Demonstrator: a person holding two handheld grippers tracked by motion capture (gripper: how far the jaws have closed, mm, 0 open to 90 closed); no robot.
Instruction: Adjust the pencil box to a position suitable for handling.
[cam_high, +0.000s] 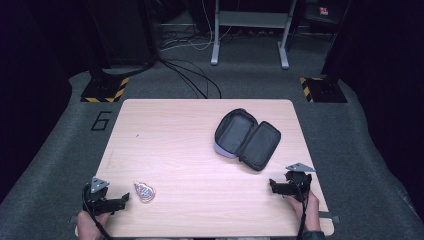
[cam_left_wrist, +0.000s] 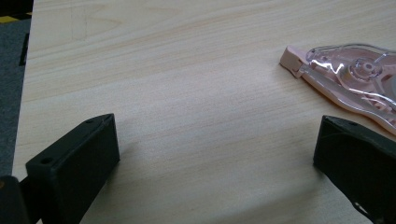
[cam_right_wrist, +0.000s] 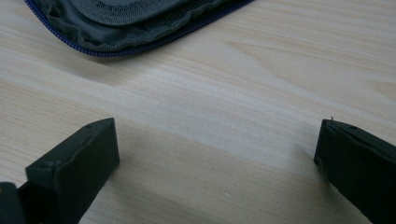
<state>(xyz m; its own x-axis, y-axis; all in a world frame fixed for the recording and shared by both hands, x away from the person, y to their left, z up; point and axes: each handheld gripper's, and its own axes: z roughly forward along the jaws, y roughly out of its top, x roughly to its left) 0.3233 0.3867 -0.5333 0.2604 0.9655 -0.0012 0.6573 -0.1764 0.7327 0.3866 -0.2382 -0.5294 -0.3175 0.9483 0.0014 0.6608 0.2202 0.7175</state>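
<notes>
Both tongs, left (cam_high: 121, 201) & right (cam_high: 272, 185), rest released at table's (cam_high: 190, 145) near edge, pink tape dispenser (cam_high: 144, 191) just beside left, open pouch (cam_high: 247, 138) toward far right corner.

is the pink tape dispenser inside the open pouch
No, the pink tape dispenser lies on the bare table near the left claw, apart from the pouch.

Glossy clear-pink plastic tape dispenser (cam_left_wrist: 348, 77); matt cloth pouch (cam_high: 247, 138); smooth wood table (cam_high: 185, 130).

High view looks forward and down over my whole light wooden desk (cam_high: 200, 145). Both gripper views sit low, close along my jaws, sharing that desktop.
</notes>
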